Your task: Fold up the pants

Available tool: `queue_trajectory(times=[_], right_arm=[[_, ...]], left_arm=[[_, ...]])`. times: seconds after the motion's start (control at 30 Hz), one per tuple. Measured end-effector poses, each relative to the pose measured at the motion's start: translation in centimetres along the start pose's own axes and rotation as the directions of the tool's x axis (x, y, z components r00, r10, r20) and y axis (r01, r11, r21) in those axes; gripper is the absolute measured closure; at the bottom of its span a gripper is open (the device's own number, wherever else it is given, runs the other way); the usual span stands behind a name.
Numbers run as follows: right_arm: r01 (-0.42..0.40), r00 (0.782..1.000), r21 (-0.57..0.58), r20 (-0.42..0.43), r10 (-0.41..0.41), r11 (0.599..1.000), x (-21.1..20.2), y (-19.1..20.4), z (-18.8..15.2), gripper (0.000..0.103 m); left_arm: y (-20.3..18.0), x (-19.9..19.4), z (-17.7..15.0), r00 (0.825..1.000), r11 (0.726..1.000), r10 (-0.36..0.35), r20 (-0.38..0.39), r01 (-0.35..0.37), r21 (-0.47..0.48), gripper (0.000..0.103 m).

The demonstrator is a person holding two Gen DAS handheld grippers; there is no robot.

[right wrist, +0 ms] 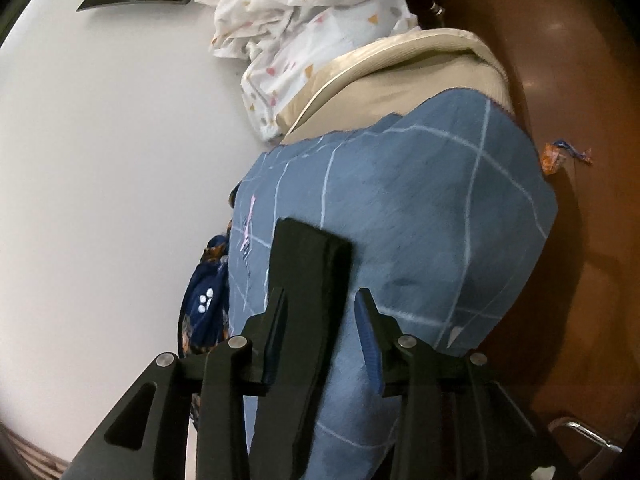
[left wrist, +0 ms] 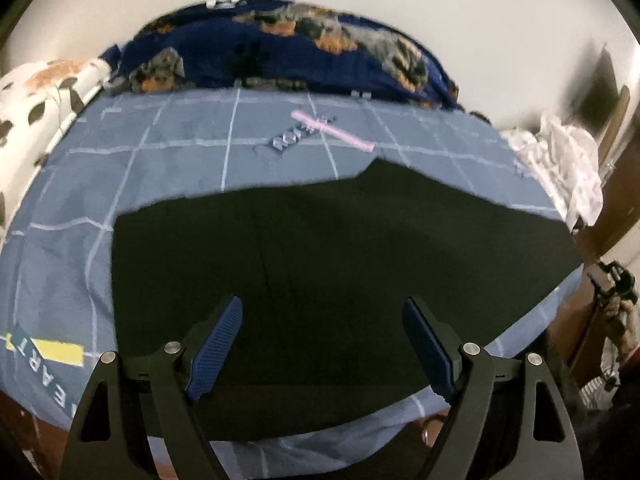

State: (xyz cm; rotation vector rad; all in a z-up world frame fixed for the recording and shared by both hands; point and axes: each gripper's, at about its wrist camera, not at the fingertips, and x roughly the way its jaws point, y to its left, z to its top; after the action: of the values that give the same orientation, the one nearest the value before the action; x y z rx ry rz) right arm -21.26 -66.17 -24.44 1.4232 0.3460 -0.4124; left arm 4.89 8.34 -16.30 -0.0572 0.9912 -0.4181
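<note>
While black pants (left wrist: 320, 264) lie flat on blue sheet (left wrist: 72, 264), left gripper (left wrist: 322, 344) spread wide, right gripper (right wrist: 320, 320) released.

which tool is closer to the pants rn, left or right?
Left. The left tool is open right over the black pants spread on the bed. The right tool is off the bed's side, visible at the left view's far edge.

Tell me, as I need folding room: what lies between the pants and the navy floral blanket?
Only blue checked sheet, with a printed pink stripe and lettering, separates the pants from the blanket, shown in the left wrist view.
</note>
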Motion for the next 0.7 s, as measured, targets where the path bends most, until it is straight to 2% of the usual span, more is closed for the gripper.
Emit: queue_trajectory(times=[0.17, 0.23, 0.37, 0.43, 0.53, 0.6, 0.7], right_arm=[[-0.029, 0.999, 0.007, -0.028, 0.029, 1.0, 0.9, -0.3, 0.1, 0.068], [-0.046, 0.998, 0.014, -0.035, 0.046, 0.999, 1.3, -0.2, 0.1, 0.068], [-0.023, 0.999, 0.009, -0.027, 0.023, 1.0, 1.7, -0.3, 0.8, 0.068], [-0.023, 0.999, 0.003, -0.022, 0.023, 1.0, 2.0, -0.1, 1.2, 0.067], [-0.005, 1.0, -0.033, -0.016, 0.004, 0.999, 2.6, 0.6, 1.9, 0.067], [0.019, 1.0, -0.054, -0.011, -0.02, 0.998, 3.1, 1.0, 2.2, 0.061], [0.022, 1.0, -0.06, -0.009, -0.023, 0.998, 3.9, 1.1, 2.6, 0.059]], left_arm=[[1.4, 2.4, -1.6, 0.996, 0.999, 0.051, -0.071, -0.052, -0.015, 0.021], [1.5, 2.2, -1.8, 0.998, 0.999, 0.043, -0.051, -0.043, -0.01, 0.021], [1.5, 2.3, -1.9, 0.999, 0.999, 0.041, -0.034, -0.041, 0.007, 0.021], [1.4, 2.2, -1.9, 0.999, 1.0, 0.031, -0.027, -0.03, 0.008, 0.021], [1.5, 1.8, -1.7, 1.0, 0.999, -0.023, -0.008, 0.023, -0.024, 0.021], [1.7, 1.7, -1.5, 0.999, 0.997, -0.051, -0.002, 0.051, -0.049, 0.021], [1.7, 1.9, -1.4, 0.999, 0.997, -0.053, -0.008, 0.052, -0.061, 0.021]])
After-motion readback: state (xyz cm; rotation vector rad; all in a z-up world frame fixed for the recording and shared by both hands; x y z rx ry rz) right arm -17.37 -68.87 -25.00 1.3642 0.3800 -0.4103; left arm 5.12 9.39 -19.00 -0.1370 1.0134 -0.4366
